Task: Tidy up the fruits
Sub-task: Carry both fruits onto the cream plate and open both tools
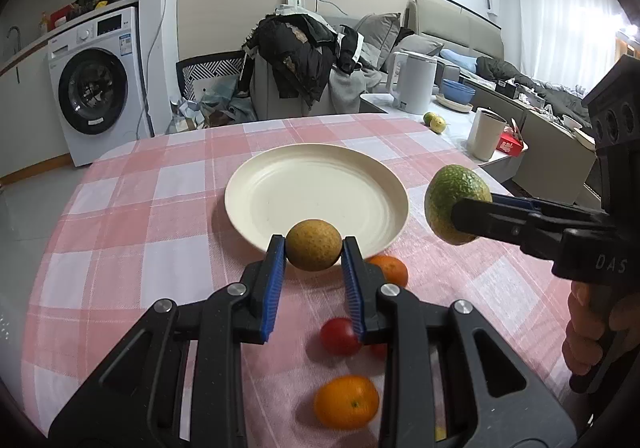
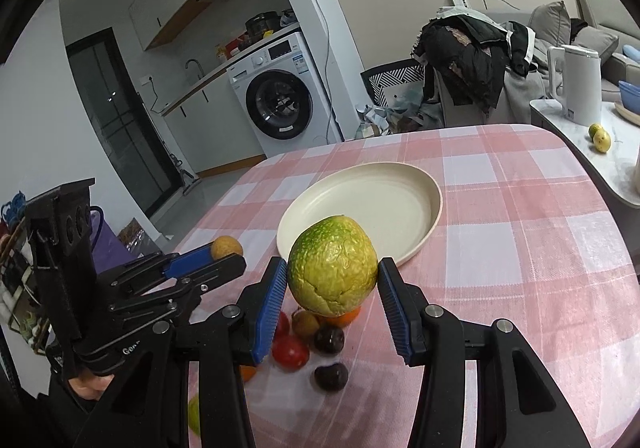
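My left gripper (image 1: 314, 248) is shut on a small brown round fruit (image 1: 314, 250), held just above the near rim of the cream plate (image 1: 316, 188). It also shows in the right wrist view (image 2: 227, 248). My right gripper (image 2: 333, 276) is shut on a large wrinkled green-yellow fruit (image 2: 333, 272), held above the table right of the plate; it shows in the left wrist view (image 1: 456, 204). Loose on the cloth below lie oranges (image 1: 346, 402), red tomatoes (image 1: 339, 336) and dark cherries (image 2: 330, 376).
The table has a pink checked cloth (image 1: 120, 232). A side counter at the right holds a white kettle (image 1: 414, 82), a cup (image 1: 486, 134), blue bowls (image 1: 458, 90) and two small green fruits (image 1: 435, 122). A washing machine (image 1: 96, 88) stands behind.
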The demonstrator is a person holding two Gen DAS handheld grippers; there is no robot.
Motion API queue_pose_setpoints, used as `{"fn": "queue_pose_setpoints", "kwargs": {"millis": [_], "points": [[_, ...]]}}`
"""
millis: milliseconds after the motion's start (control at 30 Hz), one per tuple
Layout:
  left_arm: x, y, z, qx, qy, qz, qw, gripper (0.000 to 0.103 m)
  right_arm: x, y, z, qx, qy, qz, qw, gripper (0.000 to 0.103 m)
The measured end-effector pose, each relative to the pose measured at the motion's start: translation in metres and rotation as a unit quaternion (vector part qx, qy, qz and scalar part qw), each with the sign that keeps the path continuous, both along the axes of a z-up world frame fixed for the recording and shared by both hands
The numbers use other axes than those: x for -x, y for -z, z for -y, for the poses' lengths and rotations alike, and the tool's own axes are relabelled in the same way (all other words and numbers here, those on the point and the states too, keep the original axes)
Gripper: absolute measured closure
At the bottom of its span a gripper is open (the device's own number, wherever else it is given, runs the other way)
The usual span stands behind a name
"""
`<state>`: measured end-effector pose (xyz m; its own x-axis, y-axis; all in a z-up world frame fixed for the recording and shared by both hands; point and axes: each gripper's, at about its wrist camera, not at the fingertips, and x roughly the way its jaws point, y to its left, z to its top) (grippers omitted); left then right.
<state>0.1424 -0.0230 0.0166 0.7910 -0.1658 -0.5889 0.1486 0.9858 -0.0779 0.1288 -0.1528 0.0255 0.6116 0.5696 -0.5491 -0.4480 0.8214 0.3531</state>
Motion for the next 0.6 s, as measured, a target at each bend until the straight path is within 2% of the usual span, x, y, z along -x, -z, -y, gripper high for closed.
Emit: {"fn": "queue_pose_setpoints", "kwargs": {"millis": [600], "points": [[-0.063,0.022,-0.007,-0.004,-0.002,-0.028,0.9996,0.078,-0.058,0.018,-0.011,-0.001,0.032,-0.055,0.998,0.055]]}}
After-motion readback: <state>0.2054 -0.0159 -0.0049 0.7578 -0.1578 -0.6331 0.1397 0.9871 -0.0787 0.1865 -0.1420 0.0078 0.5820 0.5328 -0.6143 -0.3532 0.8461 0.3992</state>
